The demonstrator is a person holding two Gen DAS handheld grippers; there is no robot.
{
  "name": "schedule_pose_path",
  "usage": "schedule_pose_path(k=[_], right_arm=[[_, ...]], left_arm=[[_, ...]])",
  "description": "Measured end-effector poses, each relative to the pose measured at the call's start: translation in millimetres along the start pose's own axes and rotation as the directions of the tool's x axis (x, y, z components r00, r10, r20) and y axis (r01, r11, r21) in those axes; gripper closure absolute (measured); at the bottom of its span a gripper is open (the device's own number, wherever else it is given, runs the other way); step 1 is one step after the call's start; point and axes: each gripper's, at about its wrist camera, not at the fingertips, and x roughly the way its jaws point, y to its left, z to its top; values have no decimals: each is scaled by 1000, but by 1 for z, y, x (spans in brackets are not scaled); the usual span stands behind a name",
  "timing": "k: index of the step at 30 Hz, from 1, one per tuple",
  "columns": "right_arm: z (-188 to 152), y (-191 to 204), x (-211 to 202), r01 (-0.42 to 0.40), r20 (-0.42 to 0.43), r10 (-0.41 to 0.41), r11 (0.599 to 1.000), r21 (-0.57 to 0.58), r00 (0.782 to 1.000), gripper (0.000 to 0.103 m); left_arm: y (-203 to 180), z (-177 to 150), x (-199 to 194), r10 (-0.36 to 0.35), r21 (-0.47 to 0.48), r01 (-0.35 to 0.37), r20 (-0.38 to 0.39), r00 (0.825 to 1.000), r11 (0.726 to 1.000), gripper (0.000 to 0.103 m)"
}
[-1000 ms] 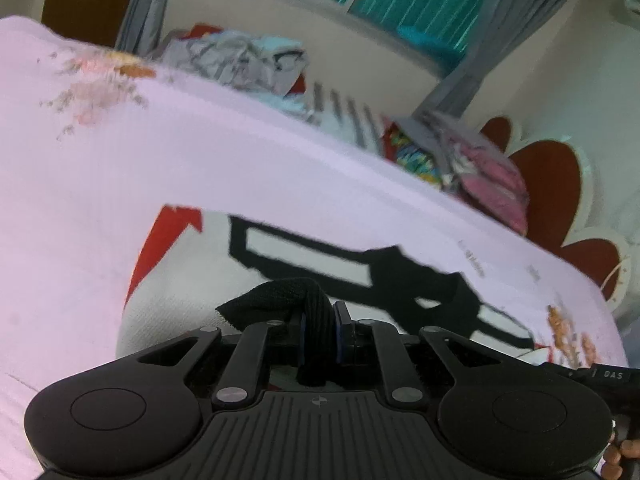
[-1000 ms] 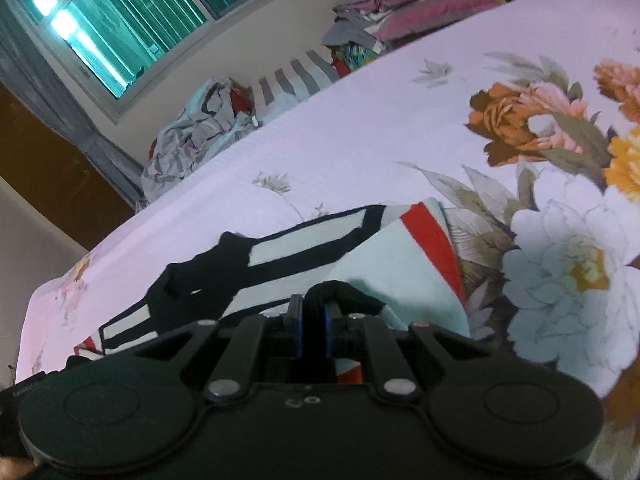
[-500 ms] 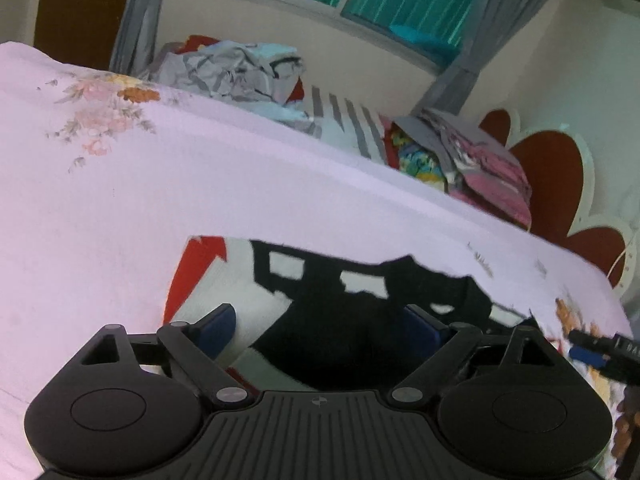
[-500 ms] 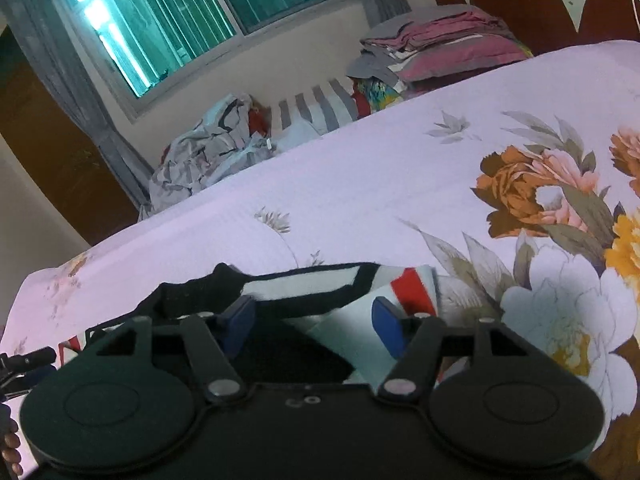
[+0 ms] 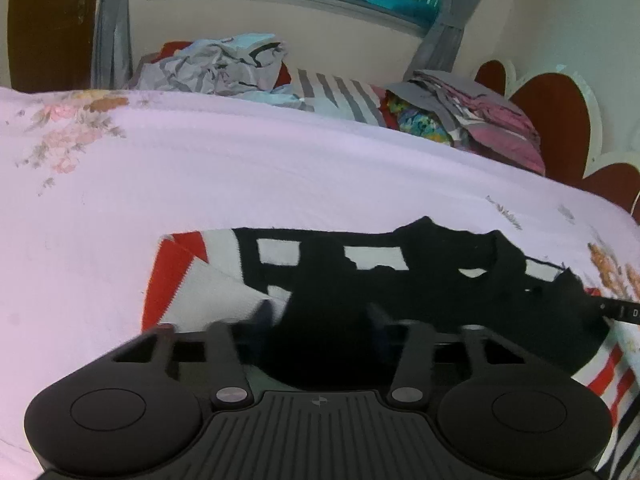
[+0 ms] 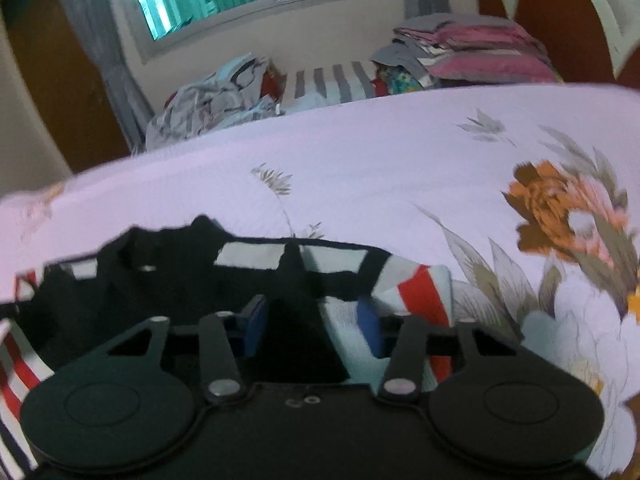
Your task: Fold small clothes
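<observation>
A small garment in black, white and red (image 5: 400, 276) lies folded along its length on the lilac floral bedsheet (image 5: 240, 176). My left gripper (image 5: 320, 320) is open just over its near edge, with black cloth between the blue pads but not pinched. My right gripper (image 6: 312, 320) is also open over the garment (image 6: 280, 276) near its right end, where a red stripe shows. The tip of the right gripper shows at the right edge of the left wrist view (image 5: 624, 310).
A crumpled grey heap of clothes (image 5: 216, 66), a striped cloth (image 5: 340, 94) and a stack of folded pink and grey items (image 5: 480, 120) line the far side of the bed. A red scalloped headboard (image 5: 560, 120) stands at the right.
One second ago both grippers were shut on the garment's black edge. They have let it go, opened, then narrowed a little, and the garment lies on the bed.
</observation>
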Motion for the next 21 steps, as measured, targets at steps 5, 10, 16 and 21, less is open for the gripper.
schedule_pose_path(k=[5, 10, 16, 21], right_arm=[[2, 12, 2, -13, -21, 11, 996, -84, 1000, 97], [9, 11, -13, -12, 73, 17, 998, -63, 997, 98], [11, 7, -13, 50, 117, -42, 997, -59, 992, 98], [-6, -9, 12, 89, 47, -89, 996, -15, 995, 98]], left_arm=[[-2, -4, -3, 0, 42, -1, 17, 1000, 999, 98], [5, 0, -14, 22, 25, -25, 112, 993, 999, 98], [23, 0, -4, 81, -15, -80, 120, 989, 997, 98], [25, -9, 0, 100, -23, -98, 126, 987, 995, 98]])
